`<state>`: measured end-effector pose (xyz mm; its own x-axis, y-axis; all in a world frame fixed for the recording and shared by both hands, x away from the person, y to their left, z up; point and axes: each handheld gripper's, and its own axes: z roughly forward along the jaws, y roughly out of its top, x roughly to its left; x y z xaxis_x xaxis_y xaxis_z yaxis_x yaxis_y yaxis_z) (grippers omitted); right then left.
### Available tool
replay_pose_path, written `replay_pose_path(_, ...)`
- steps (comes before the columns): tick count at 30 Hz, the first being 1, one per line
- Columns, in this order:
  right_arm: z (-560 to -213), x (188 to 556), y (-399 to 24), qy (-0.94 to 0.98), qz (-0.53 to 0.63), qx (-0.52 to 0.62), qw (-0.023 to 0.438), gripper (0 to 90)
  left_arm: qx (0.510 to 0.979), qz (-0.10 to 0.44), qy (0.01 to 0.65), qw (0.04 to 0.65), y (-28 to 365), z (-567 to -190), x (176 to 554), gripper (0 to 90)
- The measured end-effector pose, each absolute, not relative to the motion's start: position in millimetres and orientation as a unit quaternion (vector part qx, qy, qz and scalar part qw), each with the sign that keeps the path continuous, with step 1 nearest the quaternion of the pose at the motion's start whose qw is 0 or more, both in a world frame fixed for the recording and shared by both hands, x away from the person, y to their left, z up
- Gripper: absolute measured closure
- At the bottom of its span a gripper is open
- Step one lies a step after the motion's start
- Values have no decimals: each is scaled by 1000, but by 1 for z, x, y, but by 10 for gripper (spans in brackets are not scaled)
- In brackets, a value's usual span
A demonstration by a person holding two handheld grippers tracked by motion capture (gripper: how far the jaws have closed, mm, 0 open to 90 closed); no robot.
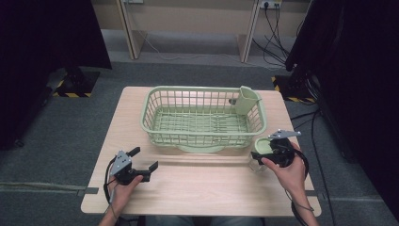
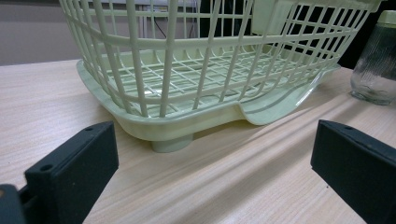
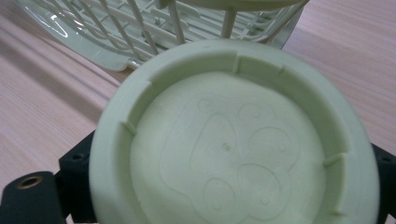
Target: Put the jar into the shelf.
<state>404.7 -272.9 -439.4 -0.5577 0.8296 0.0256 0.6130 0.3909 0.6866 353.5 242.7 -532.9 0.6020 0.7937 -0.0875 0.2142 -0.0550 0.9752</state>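
Observation:
A pale green slatted basket (image 1: 202, 137) stands at the middle of the wooden table (image 1: 202, 188); in the left gripper view the basket (image 2: 187, 70) rises close ahead on its drip tray. A clear glass jar (image 1: 259, 162) with a green lid (image 1: 262, 145) stands by the basket's front right corner. My right gripper (image 1: 275, 151) is shut on that lid (image 3: 233, 140), one black jaw at each side of it. My left gripper (image 1: 145, 158) rests open at the table's front left, nothing between its jaws (image 2: 210, 172). The jar (image 2: 378, 60) stands far to its right.
A green cutlery holder (image 1: 247, 100) hangs inside the basket's back right corner. Bare tabletop lies between the two hands. Grey carpet surrounds the table, with cables (image 1: 282, 42) and black stands at the back and right.

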Motion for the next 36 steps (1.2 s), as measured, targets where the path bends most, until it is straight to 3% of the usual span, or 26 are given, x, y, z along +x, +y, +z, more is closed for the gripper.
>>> replay_pose_path(15, -434, 397, -272, 818, 336, 437, 163, 117, 682, 251, 371, 579, 243, -533, 354, 7)
replay_pose_path(36, -375, 366, -247, 829, 388, 373, 153, 117, 682, 252, 370, 578, 242, -533, 353, 10)
